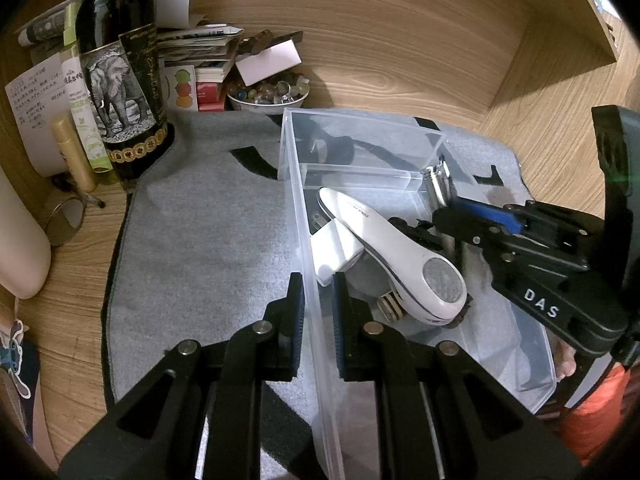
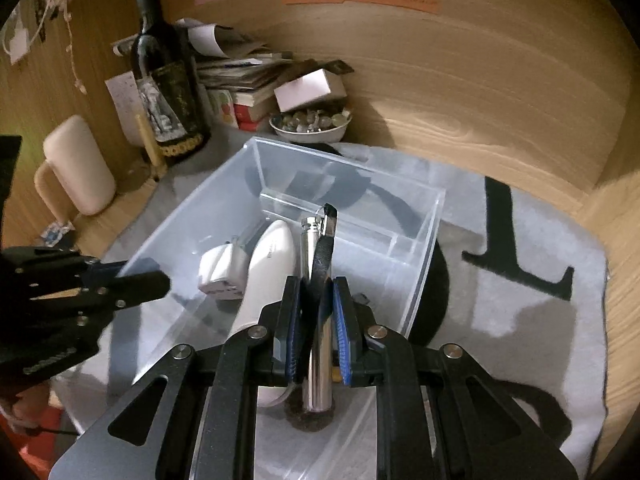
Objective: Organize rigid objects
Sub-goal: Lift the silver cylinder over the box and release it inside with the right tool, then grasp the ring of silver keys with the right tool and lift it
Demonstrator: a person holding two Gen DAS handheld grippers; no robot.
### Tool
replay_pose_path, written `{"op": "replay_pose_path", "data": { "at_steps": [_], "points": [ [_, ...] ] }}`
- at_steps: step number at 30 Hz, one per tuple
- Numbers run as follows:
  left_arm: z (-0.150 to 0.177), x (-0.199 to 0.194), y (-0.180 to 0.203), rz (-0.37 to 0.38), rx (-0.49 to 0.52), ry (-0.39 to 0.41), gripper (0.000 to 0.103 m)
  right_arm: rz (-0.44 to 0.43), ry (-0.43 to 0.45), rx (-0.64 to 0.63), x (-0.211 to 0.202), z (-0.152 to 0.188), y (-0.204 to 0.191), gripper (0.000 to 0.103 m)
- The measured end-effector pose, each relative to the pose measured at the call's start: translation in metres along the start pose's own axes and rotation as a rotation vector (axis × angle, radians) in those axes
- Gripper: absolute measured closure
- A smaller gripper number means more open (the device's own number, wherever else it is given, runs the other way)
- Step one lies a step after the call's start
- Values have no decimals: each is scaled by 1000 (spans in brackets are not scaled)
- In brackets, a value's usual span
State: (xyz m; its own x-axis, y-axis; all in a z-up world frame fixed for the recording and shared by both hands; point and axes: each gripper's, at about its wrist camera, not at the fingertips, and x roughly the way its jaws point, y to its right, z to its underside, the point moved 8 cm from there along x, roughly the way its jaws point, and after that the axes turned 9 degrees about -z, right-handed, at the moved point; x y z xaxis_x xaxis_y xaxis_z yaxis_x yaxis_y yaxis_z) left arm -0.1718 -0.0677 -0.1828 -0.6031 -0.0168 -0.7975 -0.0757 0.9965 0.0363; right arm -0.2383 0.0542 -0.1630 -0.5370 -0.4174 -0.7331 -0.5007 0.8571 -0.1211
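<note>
Wooden desk nook, grey mat | left gripper: fingers narrow, straddling the clear bin wall, steadying it | right gripper: clamped on a chrome cylinder with black strap, over the bin, beside white shaver | step: placing cylinder; next, lower and release.

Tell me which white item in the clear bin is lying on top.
The long white shaver: it lies across the smaller square white plug adapter, beneath it in the clear bin.
</note>
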Motion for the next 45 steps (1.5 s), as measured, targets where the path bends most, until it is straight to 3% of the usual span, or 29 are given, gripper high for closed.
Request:
{"op": "replay_pose_path", "data": {
  "at_steps": [10, 17, 21, 24, 29, 36, 45],
  "points": [
    [-1, -1, 0, 3, -4, -1, 92, 13, 47, -18, -18, -5, -3, 85],
    [-1, -2, 2, 3, -3, 0, 92, 36, 121, -32, -51, -8, 0, 73],
    [-1, -2, 2, 4, -1, 0, 92, 84, 165, -12, -74, -7, 14, 59],
    [-1, -1, 0, 3, -1, 1, 92, 145, 178, 11, -88, -1, 33, 58],
    [-1, -1, -1, 6, -4, 0, 92, 192, 140, 79, -91, 18, 65, 58],
    [-1, -1, -1, 5, -3, 0, 92, 196, 12, 181, -57, 56, 98, 58],
    [-1, -1, 2, 3, 2, 0, 92, 109, -79, 243, -16, 70, 101, 58]
  ]
}}
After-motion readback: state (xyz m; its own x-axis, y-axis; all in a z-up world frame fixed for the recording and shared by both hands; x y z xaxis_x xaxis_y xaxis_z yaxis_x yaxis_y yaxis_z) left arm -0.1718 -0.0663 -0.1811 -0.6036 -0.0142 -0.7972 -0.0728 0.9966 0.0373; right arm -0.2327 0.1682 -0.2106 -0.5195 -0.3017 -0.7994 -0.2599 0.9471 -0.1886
